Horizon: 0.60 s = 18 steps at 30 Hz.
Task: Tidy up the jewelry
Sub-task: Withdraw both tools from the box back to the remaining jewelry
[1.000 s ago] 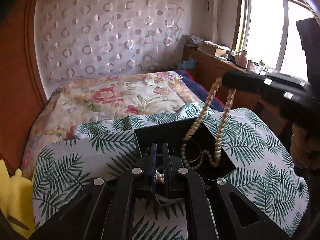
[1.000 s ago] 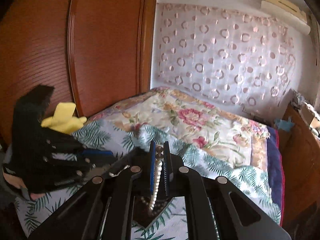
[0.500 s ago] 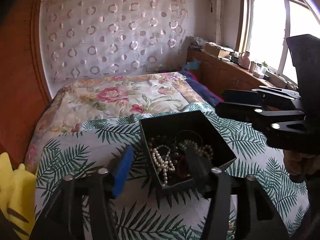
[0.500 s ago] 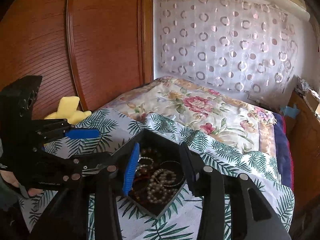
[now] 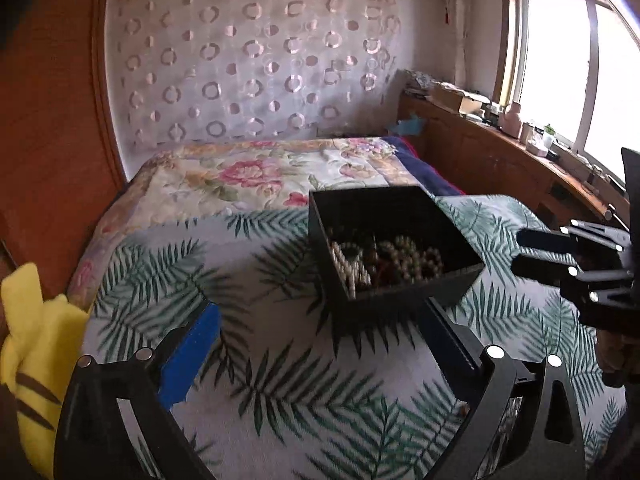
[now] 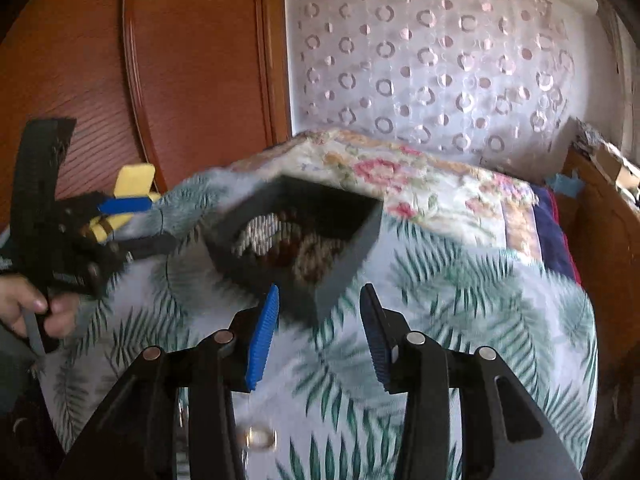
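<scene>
A black open box point(image 5: 404, 298) stands on the palm-leaf cloth point(image 5: 280, 392) and holds a white pearl strand point(image 5: 344, 268) among other beads point(image 5: 412, 256). My left gripper point(image 5: 320, 344) sits just short of the box's near corner; its jaws are opening wide with nothing between them. In the right wrist view the box point(image 6: 352, 256) is blurred. My right gripper point(image 6: 318, 336) stands open and empty in front of its near corner. Each gripper shows in the other's view: the right point(image 5: 520, 252) beside the box, the left point(image 6: 144, 224) held by a hand point(image 6: 32, 308).
A small gold ring-like piece point(image 6: 260, 436) lies on the cloth below my right gripper. A yellow plush toy point(image 5: 28, 352) sits at the left edge by the wooden wardrobe point(image 6: 180, 80). A floral bedspread point(image 5: 248, 176) lies beyond the box, and a wooden counter point(image 5: 500, 160) runs under the window.
Both grippers, shut on the pearl strand a second ago, have opened and let it go. The strand now lies in the box. Both grippers have drawn back and sunk lower.
</scene>
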{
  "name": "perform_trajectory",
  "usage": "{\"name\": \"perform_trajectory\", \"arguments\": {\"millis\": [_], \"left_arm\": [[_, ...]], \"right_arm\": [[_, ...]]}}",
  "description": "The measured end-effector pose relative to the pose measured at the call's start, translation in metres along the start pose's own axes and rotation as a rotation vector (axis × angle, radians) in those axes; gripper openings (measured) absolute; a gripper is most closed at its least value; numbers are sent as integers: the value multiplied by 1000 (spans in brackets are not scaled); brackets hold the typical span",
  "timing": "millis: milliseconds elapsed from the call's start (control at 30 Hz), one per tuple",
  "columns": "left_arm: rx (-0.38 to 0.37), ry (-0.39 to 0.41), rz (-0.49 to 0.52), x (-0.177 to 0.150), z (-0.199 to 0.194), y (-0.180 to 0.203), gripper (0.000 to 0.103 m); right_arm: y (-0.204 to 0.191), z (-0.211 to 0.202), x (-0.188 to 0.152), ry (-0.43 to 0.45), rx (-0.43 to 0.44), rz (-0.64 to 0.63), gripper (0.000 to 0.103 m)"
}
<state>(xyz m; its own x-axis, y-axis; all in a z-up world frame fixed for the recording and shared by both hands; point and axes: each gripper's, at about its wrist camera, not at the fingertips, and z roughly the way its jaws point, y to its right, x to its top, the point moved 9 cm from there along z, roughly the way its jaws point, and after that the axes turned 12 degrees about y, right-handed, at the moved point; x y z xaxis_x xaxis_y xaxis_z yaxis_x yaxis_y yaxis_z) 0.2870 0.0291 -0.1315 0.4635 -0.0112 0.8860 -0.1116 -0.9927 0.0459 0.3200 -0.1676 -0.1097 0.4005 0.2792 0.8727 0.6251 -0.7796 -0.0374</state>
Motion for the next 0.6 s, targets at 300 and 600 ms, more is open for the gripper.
{"name": "perform_trajectory", "arguments": {"millis": [300, 600], "left_arm": [[-21, -39, -10, -39, -26, 10, 95], [-45, -64, 0, -60, -43, 25, 95]], "right_arm": [[-19, -14, -67, -106, 21, 12, 33], [-39, -17, -83, -163, 54, 14, 30]]}}
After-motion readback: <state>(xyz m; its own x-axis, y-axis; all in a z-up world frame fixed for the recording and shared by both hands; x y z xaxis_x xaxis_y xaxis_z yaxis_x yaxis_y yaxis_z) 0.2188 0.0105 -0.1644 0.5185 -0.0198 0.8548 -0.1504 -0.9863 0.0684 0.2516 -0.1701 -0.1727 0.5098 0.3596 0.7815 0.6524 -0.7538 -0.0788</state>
